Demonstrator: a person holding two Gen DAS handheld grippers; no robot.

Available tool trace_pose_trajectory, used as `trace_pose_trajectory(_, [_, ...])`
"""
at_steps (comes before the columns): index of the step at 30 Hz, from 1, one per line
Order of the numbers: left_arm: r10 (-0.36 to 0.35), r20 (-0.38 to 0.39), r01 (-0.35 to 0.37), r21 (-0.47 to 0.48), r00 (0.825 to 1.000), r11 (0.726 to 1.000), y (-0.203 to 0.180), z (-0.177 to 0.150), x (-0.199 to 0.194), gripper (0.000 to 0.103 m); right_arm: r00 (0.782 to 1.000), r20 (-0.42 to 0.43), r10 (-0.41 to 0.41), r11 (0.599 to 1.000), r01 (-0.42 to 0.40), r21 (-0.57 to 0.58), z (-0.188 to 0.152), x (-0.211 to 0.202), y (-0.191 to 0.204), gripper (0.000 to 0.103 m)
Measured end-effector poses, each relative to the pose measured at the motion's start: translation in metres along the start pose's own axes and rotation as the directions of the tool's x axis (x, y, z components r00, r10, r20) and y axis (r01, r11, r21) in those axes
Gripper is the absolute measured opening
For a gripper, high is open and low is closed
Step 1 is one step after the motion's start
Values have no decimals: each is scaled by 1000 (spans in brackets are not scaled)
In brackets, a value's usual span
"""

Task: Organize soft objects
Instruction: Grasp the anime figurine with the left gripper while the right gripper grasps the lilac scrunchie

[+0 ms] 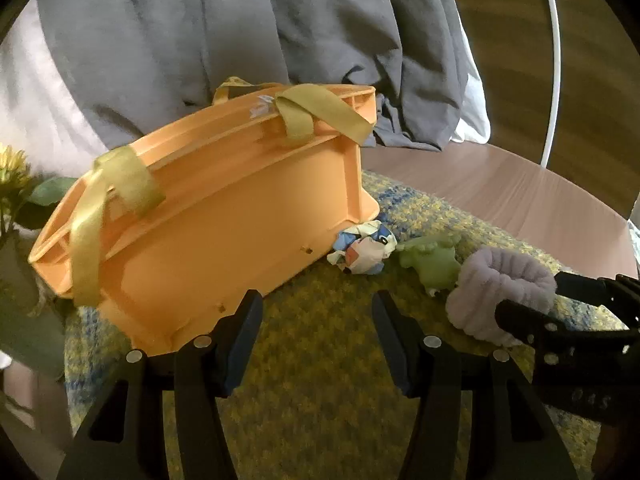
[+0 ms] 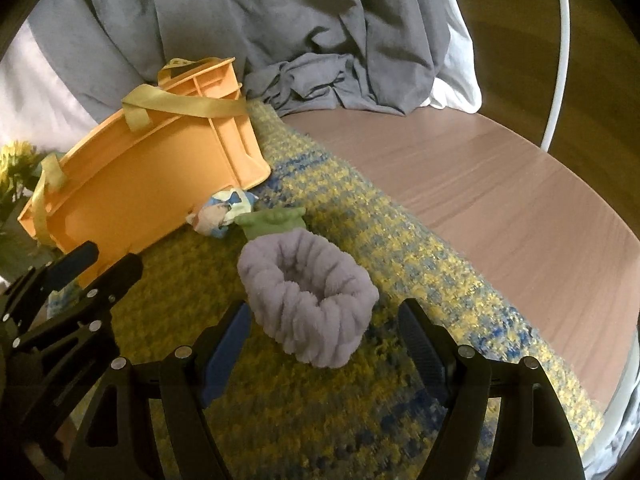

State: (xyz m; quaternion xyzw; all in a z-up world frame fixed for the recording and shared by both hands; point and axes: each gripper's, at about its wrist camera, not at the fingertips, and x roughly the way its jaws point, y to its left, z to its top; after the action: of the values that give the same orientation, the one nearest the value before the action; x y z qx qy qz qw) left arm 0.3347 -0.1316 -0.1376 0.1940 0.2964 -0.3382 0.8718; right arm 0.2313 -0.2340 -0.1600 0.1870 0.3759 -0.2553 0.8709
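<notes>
A fluffy lilac scrunchie [image 2: 308,296] lies on the yellow and blue mat [image 2: 360,216]. My right gripper [image 2: 324,312] stands open around it, one finger on each side, and the right-hand pad is clear of it. In the left wrist view the same scrunchie [image 1: 500,280] sits between the right gripper's [image 1: 530,292] fingers. Behind it lie a green soft toy [image 2: 272,224] and a small blue and white soft toy [image 2: 224,212]. An orange basket [image 1: 224,208] with yellow straps stands tilted at the left. My left gripper [image 1: 318,304] is open and holds nothing, just in front of the basket.
The mat covers part of a round wooden table [image 2: 500,184]. Grey bedding [image 1: 240,28] hangs behind the basket. A yellow flower [image 1: 12,172] in a vase stands at the far left. A white curved tube [image 2: 560,60] rises at the right.
</notes>
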Motion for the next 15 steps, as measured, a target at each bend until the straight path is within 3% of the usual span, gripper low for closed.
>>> trace_pose_trajectory(12, [-47, -12, 47, 58, 999, 997, -5, 10, 33, 56, 1000, 7, 3, 1000, -3, 4, -1, 15, 5, 76])
trace_pose_trajectory(15, [-60, -15, 61, 75, 998, 995, -9, 11, 42, 56, 1000, 14, 0, 1000, 0, -2, 2, 17, 4, 67])
